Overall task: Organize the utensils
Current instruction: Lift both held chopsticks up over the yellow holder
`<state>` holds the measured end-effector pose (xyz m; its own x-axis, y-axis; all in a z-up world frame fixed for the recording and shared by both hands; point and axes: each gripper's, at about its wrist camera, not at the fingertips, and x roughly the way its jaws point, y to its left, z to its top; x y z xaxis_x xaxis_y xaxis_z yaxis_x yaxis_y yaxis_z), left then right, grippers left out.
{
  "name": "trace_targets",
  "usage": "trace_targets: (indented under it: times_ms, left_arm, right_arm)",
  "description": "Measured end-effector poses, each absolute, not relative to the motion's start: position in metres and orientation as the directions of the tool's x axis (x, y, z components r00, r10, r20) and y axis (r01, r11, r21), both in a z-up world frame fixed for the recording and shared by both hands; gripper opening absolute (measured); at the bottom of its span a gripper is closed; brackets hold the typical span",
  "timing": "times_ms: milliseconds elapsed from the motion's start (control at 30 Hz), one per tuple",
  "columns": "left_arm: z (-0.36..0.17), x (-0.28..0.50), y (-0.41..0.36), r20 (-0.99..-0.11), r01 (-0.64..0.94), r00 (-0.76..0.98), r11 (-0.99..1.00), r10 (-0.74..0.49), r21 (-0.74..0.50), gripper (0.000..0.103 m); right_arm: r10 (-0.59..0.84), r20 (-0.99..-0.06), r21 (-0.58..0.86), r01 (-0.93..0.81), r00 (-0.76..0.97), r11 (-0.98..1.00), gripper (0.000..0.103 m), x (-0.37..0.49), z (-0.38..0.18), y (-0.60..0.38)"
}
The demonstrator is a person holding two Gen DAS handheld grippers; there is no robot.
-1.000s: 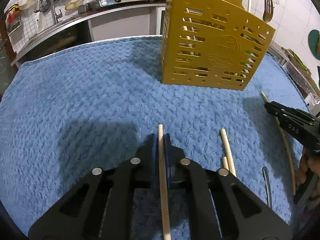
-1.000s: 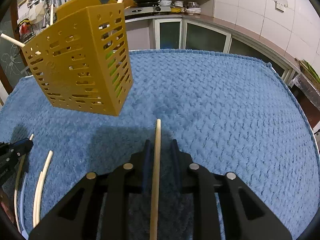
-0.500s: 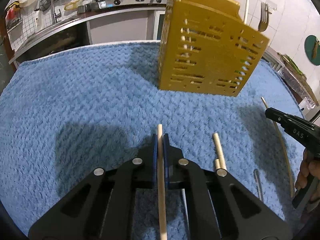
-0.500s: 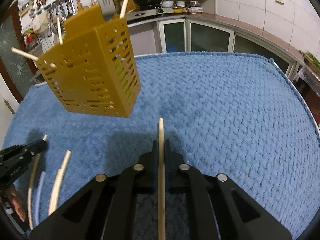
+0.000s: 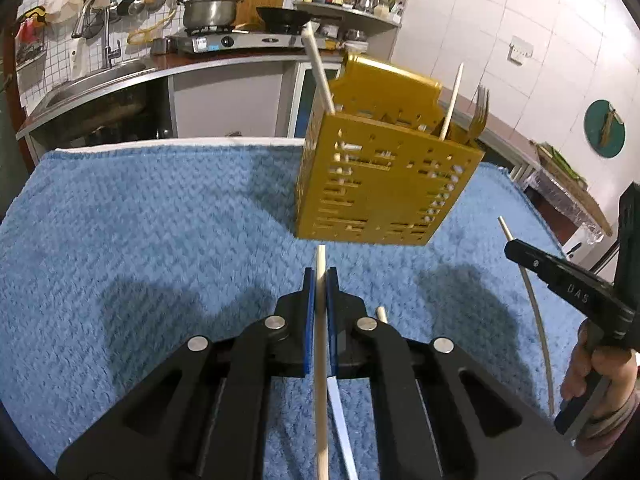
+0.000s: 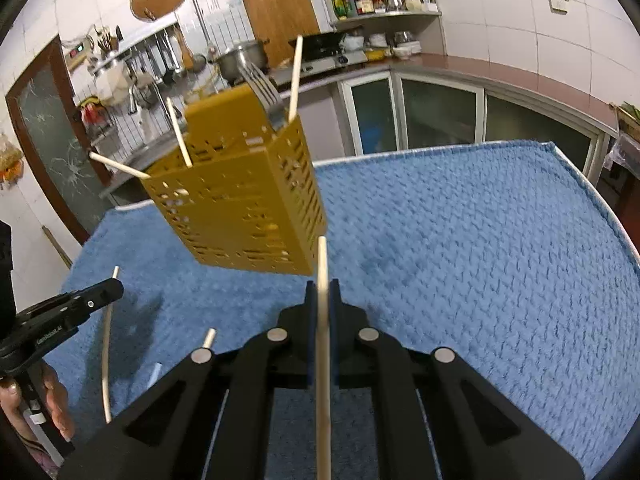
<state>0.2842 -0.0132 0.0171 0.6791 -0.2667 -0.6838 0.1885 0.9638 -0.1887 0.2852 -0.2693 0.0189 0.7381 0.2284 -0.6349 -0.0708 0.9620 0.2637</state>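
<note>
A yellow perforated utensil holder stands on the blue towel, with chopsticks and a fork sticking out. It also shows in the right wrist view. My left gripper is shut on a wooden chopstick, raised just in front of the holder. My right gripper is shut on another wooden chopstick, lifted near the holder's right corner. The right gripper also shows at the right edge of the left wrist view.
Loose chopsticks and a white utensil lie on the towel between the grippers. The towel's edge drops off at the right. A kitchen counter with stove and pot stands behind.
Both grippers have risen from the towel with their chopsticks and tilted up toward the holder. The right gripper closed on its chopstick.
</note>
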Motion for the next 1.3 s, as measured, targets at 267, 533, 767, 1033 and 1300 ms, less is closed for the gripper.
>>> trace_targets:
  times_ms: [267,533,767,1033,1300]
  left_arm:
    - [0.035,0.275,-0.014,-0.649,0.211,0.701,0.956,-0.294,-0.205,0.004]
    - [0.054,0.268,-0.010,-0.600,0.222,0.738,0.951,-0.309,-0.217,0.004]
    - [0.089,0.265,-0.014,-0.528,0.249,0.787,0.948,-0.319,-0.200,0.004]
    - [0.146,0.271,-0.017,-0.415,0.282,0.846,0.942,-0.334,-0.184,0.004]
    - [0.202,0.283,-0.026,-0.300,0.294,0.897,0.944,-0.326,-0.148,0.004]
  right_arm:
    - [0.257,-0.574,0.307,-0.087,0.777,0.948,0.006,0.276,0.027,-0.272]
    - [0.229,-0.516,0.283,-0.088,0.825,0.955,0.006,0.266,0.041,-0.270]
    - [0.213,-0.400,0.272,-0.107,0.891,0.956,0.006,0.257,0.080,-0.270]
    - [0.211,-0.232,0.262,-0.148,0.950,0.954,0.006,0.257,0.136,-0.269]
    - [0.194,-0.084,0.274,-0.164,0.977,0.948,0.006,0.283,0.168,-0.262]
